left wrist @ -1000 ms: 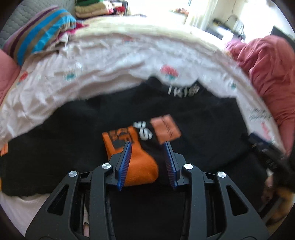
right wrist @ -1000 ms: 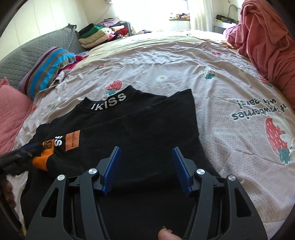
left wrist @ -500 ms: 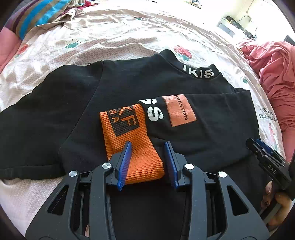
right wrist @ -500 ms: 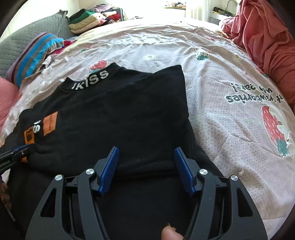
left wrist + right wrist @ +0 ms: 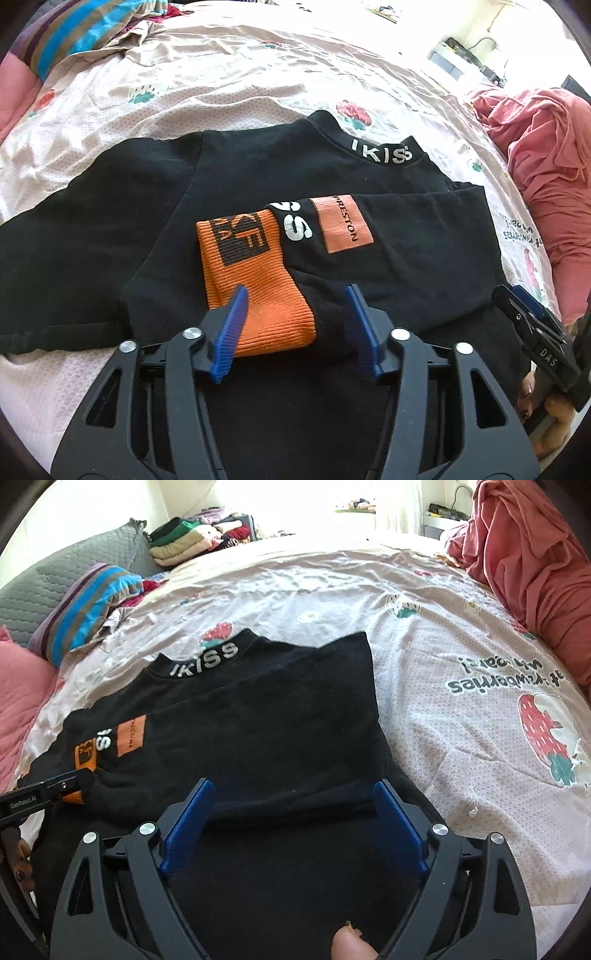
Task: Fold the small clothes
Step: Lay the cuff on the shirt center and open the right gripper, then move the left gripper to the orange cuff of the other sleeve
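Black top (image 5: 258, 177) on strawberry-print bed (image 5: 229, 74)

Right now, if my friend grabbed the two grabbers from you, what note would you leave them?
Left gripper: fingers opening, letting go of the orange cuff.
Right gripper: fingers opening wide over the folded sleeve edge, not pinching it.
Black top lies flat on the strawberry bedspread, collar away from you.
Done: one sleeve folded across the body.
Left: fold the other sleeve, then fold the top.
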The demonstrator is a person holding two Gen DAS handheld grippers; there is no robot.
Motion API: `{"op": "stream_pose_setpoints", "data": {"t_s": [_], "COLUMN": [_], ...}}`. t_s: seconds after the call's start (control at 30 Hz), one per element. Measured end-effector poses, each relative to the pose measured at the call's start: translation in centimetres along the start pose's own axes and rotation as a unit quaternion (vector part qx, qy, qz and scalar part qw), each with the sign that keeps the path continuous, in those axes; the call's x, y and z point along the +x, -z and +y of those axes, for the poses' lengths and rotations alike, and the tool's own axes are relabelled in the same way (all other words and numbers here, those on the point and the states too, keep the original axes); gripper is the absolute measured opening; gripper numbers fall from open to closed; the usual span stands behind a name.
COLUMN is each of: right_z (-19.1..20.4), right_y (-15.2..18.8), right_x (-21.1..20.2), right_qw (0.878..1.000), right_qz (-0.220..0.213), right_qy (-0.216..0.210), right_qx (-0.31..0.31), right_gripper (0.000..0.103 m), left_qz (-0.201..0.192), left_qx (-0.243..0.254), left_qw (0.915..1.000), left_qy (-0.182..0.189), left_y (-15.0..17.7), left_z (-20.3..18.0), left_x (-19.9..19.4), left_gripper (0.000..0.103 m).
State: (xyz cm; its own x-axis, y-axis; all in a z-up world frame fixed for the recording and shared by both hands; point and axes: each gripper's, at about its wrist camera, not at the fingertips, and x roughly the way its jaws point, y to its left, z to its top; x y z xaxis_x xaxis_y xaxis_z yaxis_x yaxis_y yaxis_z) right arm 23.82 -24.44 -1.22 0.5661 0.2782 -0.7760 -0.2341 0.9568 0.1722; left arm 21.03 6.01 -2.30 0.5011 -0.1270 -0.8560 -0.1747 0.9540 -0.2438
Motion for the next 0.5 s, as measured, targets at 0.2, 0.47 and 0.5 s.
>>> {"op": "stream_pose_setpoints", "data": {"t_s": [0.2, 0.47, 0.5], "right_z": [0.8, 2.4, 2.7], "right_y": [-0.1, -0.3, -0.3], "right_x": [-0.8, -1.6, -1.7], "right_qw": [1.000, 1.000, 0.999], "right_qz": [-0.011, -0.019, -0.020], "right_qy": [0.000, -0.013, -0.014], "right_qx": [-0.010, -0.021, -0.023], "right_gripper": [0.094, 0.096, 0.096], "left_qz": [-0.013, -0.031, -0.032], "left_qx": [-0.009, -0.017, -0.019], "left_qw": [0.9999, 0.9991, 0.9991], "left_qy": [-0.006, -0.023, -0.022], "left_y": [0.1, 0.4, 0.5], "left_z": [0.8, 2.1, 2.2], "left_x": [-1.3, -3.1, -3.3], "left_gripper": [0.072, 0.094, 0.094]}}
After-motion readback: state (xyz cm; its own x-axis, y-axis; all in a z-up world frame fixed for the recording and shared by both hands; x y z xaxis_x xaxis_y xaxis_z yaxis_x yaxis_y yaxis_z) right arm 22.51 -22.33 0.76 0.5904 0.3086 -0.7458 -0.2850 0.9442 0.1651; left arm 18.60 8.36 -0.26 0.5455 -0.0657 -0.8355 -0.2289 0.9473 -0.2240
